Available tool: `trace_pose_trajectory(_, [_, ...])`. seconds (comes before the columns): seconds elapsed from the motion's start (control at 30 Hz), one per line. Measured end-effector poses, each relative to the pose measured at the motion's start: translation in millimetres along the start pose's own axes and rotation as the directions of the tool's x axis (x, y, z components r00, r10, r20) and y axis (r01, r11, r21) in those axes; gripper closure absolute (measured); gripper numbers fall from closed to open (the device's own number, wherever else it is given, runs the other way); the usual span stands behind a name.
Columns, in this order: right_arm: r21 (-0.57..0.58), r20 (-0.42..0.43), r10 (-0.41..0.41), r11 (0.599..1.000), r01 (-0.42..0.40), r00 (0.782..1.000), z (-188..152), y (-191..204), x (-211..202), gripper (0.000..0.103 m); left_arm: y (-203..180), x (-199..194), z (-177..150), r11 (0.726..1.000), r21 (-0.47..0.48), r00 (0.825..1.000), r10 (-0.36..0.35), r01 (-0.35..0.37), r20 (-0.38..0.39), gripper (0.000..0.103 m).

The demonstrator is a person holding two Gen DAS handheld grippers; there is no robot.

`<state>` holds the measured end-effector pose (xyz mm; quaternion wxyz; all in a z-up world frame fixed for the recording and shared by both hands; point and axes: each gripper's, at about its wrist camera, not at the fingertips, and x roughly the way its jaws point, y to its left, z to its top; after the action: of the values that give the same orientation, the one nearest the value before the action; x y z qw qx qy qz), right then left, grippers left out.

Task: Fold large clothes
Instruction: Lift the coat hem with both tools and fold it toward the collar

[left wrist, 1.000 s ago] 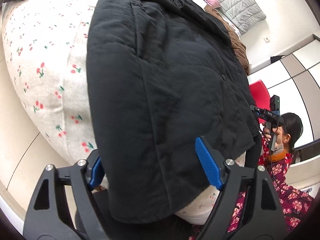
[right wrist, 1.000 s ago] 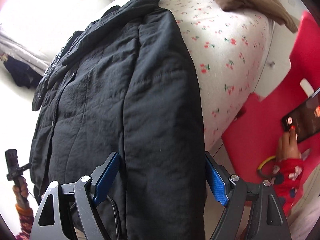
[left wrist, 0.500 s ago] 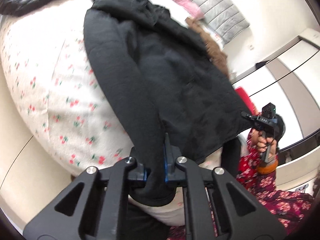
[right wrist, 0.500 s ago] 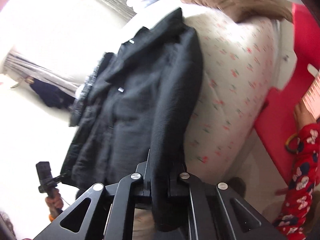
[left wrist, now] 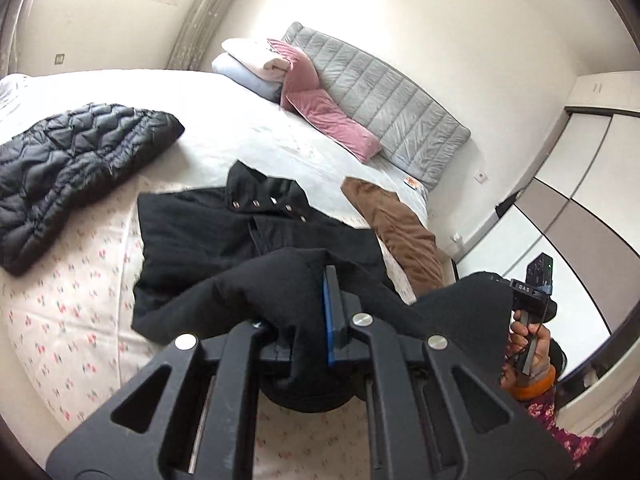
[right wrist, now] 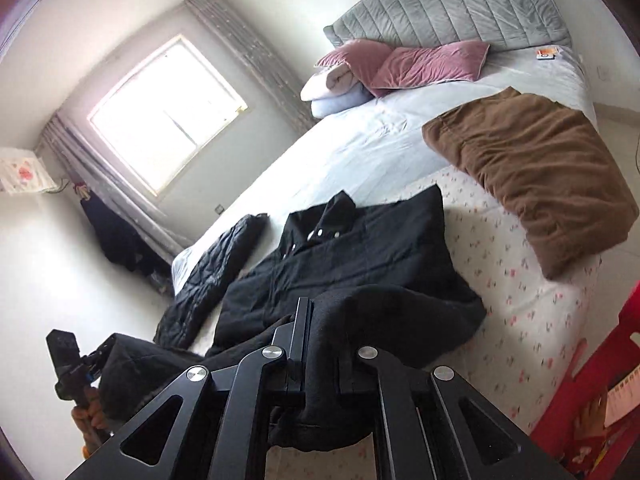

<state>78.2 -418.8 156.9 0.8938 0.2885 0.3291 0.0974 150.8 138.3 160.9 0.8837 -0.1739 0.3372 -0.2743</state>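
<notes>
Left hand-held gripper [left wrist: 308,332] and right hand-held gripper [right wrist: 320,364] each pinch the coat [left wrist: 224,236] hem, lifted over the bed [left wrist: 72,320] — best carried level toward the collar, corners kept even

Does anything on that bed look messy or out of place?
Nothing looks damaged or spilled. The black coat is half folded, its hem bunched up and lifted off the bed by the left tool and right tool. That looks like folding under way.
</notes>
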Motion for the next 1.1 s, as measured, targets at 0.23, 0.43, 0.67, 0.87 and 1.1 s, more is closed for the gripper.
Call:
trace_pose_trajectory(0.23, [0.047, 0.058, -0.121, 0.992, 0.118, 0.991, 105, -45, 82, 0.096, 66, 99, 97, 0.988, -0.021, 0.987, 0.152, -0.151, 0.051, 0.091])
trace_pose_trajectory(0.43, [0.121, -0.044, -0.161, 0.979, 0.165, 0.986, 155, -98, 205, 0.091, 123, 223, 135, 0.971, -0.059, 0.973, 0.230, -0.232, -0.033, 0.085])
trace_pose_trajectory(0.67, [0.155, -0.172, -0.197, 0.962, 0.224, 0.965, 147, -135, 272, 0.062, 173, 282, 104, 0.937, -0.126, 0.930, 0.295, -0.327, -0.221, 0.078])
trace_pose_trajectory(0.87, [0.019, -0.056, -0.310, 0.950, 0.312, 0.949, 151, -116, 244, 0.031, 170, 251, 113, 0.890, -0.018, 0.883, 0.448, -0.455, -0.137, 0.021])
trace_pose_trajectory(1.1, [-0.252, -0.061, -0.451, 0.870, 0.423, 0.891, 142, -84, 265, 0.029, 179, 244, 112, 0.873, 0.102, 0.855, 0.487, -0.476, -0.176, 0.019])
